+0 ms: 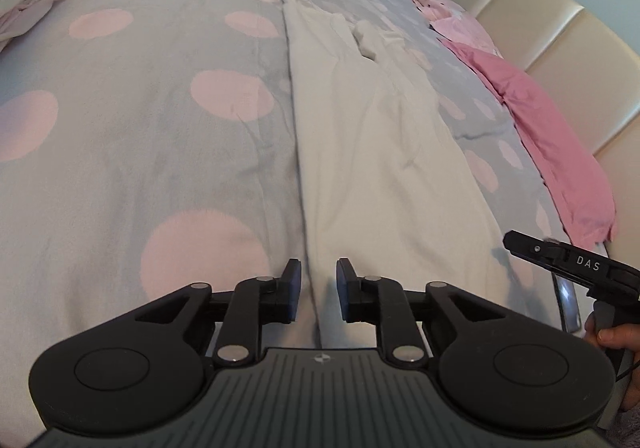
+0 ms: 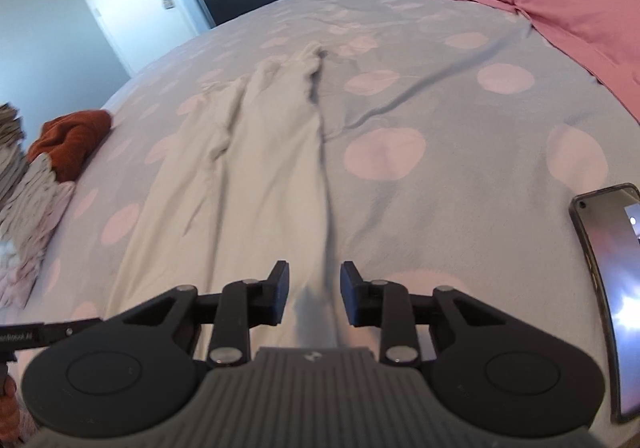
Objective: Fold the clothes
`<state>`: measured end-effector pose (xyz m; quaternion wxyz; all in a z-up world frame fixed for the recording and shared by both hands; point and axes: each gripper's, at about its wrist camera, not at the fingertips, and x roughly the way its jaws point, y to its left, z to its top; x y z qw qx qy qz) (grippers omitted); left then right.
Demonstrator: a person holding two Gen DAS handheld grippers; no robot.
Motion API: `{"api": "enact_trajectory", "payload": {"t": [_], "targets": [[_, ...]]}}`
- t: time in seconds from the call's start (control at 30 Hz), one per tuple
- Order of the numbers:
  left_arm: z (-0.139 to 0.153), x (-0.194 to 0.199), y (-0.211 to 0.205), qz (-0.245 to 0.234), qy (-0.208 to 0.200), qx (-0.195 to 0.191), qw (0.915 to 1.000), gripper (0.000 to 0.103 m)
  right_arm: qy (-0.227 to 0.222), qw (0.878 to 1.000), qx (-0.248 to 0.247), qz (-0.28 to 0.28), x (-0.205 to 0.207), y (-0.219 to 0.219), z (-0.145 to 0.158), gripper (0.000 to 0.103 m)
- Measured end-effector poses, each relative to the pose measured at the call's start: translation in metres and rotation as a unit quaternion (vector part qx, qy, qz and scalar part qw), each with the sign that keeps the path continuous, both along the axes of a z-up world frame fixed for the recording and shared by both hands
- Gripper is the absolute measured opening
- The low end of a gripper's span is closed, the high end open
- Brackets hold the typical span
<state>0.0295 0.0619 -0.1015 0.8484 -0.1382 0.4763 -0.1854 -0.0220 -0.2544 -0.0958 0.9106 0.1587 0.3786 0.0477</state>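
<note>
Both pairs of jaws stand apart with nothing pinched between them. Our left gripper hangs over the near end of the white garment, its pads either side of the garment's long left edge but not pressing it. Our right gripper hangs over the same end from the other side, with the garment's right edge and its shadow running into the gap between the pads; the cloth lies flat on the duvet there, unpinched.

We see the garment folded lengthwise into a long narrow strip on the grey duvet with pink dots, reaching away from us toward the far side of the bed, where its end is bunched and wrinkled. A pink sheet lies along the cream padded headboard. A rust-coloured garment and a stack of pale folded clothes sit well apart on the left. A phone rests on the duvet beside our right gripper.
</note>
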Motion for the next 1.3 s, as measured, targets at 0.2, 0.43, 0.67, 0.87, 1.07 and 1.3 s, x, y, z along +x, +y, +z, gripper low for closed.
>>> {"api": "enact_trajectory", "payload": {"t": [0.2,0.43,0.67,0.87,1.07,1.3], "targets": [[0.005,-0.042,-0.007,-0.024,0.012,0.022,0.9994,0.016,0.009,0.998,0.028,0.056,-0.047,0.037,0.005,0.032],[0.011,-0.069,-0.008,-0.034,0.010,0.021,0.9992,0.016,0.073,0.993,0.037,0.086,-0.090,0.054,-0.008,0.032],[0.007,-0.082,-0.012,-0.045,0.034,0.035,0.9978,0.017,0.137,0.985,0.068,0.081,-0.109,0.047,-0.025,0.032],[-0.006,-0.089,-0.030,-0.078,0.033,0.085,0.9928,0.025,0.140,0.984,0.069,0.090,-0.113,0.050,-0.028,0.032],[-0.010,-0.093,-0.036,-0.093,0.008,0.127,0.9875,0.003,0.141,0.982,0.074,0.104,-0.111,0.053,-0.031,0.006],[-0.001,-0.098,-0.006,-0.036,0.025,0.070,0.9966,0.000,0.089,0.967,0.181,0.153,-0.121,0.053,-0.012,0.003]]}}
